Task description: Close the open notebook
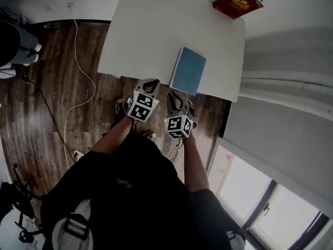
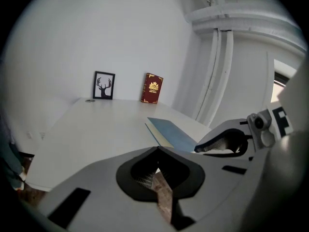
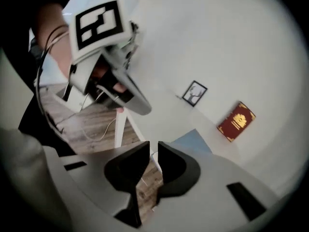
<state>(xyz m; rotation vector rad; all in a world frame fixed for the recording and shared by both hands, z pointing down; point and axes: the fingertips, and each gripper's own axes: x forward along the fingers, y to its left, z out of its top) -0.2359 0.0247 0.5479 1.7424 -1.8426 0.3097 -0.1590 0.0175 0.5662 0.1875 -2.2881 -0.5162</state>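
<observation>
Left gripper (image 1: pixel 152 82): jaws pressed together, nothing between them; the notebook (image 1: pixel 189 71) lies ahead, off to their right.
Right gripper (image 1: pixel 173 95): jaws a narrow slit apart, empty, with the notebook just ahead.
Notebook: flat on the table (image 1: pixel 145 30), already shut, blue cover up.
Handling: probably light with a thin, bendy cover, liable to slide. The pale page edge offers the best pinch.

On the table (image 1: pixel 151 30)
At its near edge, the notebook (image 1: pixel 189 71); at its far edge, the hardcover book (image 1: pixel 237 1) and framed picture (image 2: pixel 104 85).
</observation>
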